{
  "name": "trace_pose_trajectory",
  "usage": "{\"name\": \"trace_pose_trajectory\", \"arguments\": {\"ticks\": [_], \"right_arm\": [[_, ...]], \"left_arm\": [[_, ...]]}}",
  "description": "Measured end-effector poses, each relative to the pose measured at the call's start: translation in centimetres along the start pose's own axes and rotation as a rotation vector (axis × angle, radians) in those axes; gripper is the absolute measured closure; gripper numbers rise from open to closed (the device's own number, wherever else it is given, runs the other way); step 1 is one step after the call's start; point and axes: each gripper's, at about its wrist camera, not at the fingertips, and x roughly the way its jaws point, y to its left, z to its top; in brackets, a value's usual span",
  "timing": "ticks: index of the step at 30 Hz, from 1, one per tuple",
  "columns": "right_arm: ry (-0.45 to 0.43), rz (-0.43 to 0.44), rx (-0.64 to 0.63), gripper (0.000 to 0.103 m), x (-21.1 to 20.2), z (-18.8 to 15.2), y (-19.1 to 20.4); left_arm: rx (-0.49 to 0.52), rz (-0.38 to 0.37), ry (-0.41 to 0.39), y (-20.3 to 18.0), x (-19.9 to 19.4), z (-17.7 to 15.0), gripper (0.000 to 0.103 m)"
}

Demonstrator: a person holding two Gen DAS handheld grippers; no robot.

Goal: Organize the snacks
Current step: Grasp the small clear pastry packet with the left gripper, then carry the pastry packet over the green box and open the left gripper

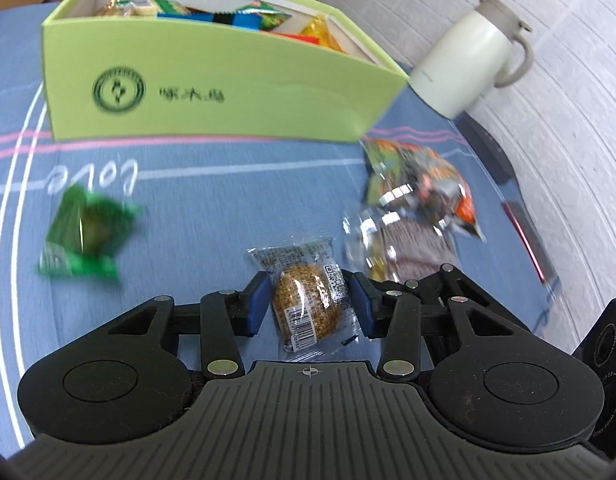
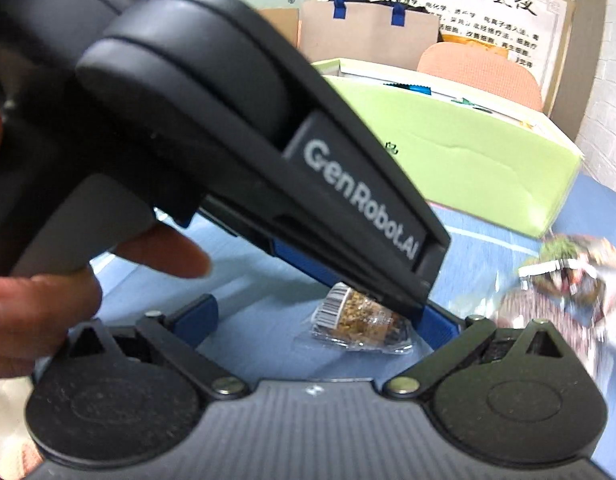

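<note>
Starting at the left, a green snack packet [image 1: 87,236] lies loose on the blue cloth [image 1: 211,200], well apart from everything else, with open cloth on every side for a later approach. Behind it, at the far side, stands the lime-green box [image 1: 211,92], open at the top and already holding a heap of wrapped snacks; judging by the task, it is where the loose ones belong. Its tall near wall means anything carried there probably has to rise over the rim first. In the near centre the left gripper [image 1: 310,280] points steeply down, its blue pads narrowed onto the brown seeded snack packet [image 1: 308,308], one on each side of the wrapper, which rests flat on the cloth. The side-on grip suits a soft, crinkly wrapper that offers no firm edge. In the right wrist view the left hand [image 2: 47,300] grips that tool's handle, and the right gripper [image 2: 318,320] hovers just beside it, fingers wide and holding nothing, probably waiting its turn. To the right a small pile of packets [image 1: 420,200] sits close by the box's corner, crowding that side. Farther right a white lidded jug [image 1: 468,56] stands near the table's edge, leaving little room there.
</note>
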Motion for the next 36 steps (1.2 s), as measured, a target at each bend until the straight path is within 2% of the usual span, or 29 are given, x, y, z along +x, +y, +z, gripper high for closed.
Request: {"name": "trace_pose_trajectory", "arguments": {"ticks": [4, 9, 12, 15, 19, 22, 23, 24, 25, 26, 31, 36], "right_arm": [[-0.004, -0.012, 0.046, 0.001, -1.0, -0.9, 0.0], [0.002, -0.005, 0.069, 0.001, -1.6, -1.3, -0.1], [0.017, -0.023, 0.090, 0.001, -1.9, -0.9, -0.8], [-0.030, -0.043, 0.113, 0.001, -2.3, -0.6, -1.0], [-0.024, -0.076, 0.096, 0.001, -1.6, -0.1, -1.0], [-0.024, -0.061, 0.103, 0.010, -0.8, -0.3, -1.2], [-0.034, -0.064, 0.111, 0.018, -0.9, -0.4, -1.4], [-0.044, -0.074, 0.106, 0.027, -1.0, -0.4, -1.4], [-0.048, -0.071, 0.118, 0.043, -1.2, -0.3, -1.6], [-0.044, -0.054, 0.139, 0.047, -1.0, -0.3, -2.3], [-0.088, -0.033, 0.108, 0.049, -2.2, 1.6, -3.1], [-0.188, -0.042, 0.026, 0.045, -2.6, 7.2, -5.3]], "left_arm": [[-0.026, -0.020, -0.008, -0.1, -0.9, -1.8, 0.079], [-0.048, -0.020, -0.057, 0.4, -2.3, -2.9, 0.057], [-0.080, -0.017, -0.095, 1.5, -3.6, -3.3, 0.057], [-0.078, -0.029, -0.122, 2.0, -4.7, -3.2, 0.055], [-0.044, -0.031, -0.097, 1.4, -3.8, -2.4, 0.055], [-0.005, -0.044, -0.065, 0.6, -2.6, -2.4, 0.056], [0.010, -0.049, -0.056, 0.4, -2.3, -2.5, 0.057], [0.018, -0.050, -0.043, 0.3, -1.9, -2.7, 0.062], [0.028, -0.048, -0.048, 0.2, -1.7, -2.8, 0.064], [0.038, -0.039, -0.050, 0.1, -1.6, -3.0, 0.081], [0.046, -0.020, -0.093, -0.9, -3.0, -1.7, 0.086], [0.070, -0.037, -0.200, -1.7, -5.2, 3.6, 0.085]]}}
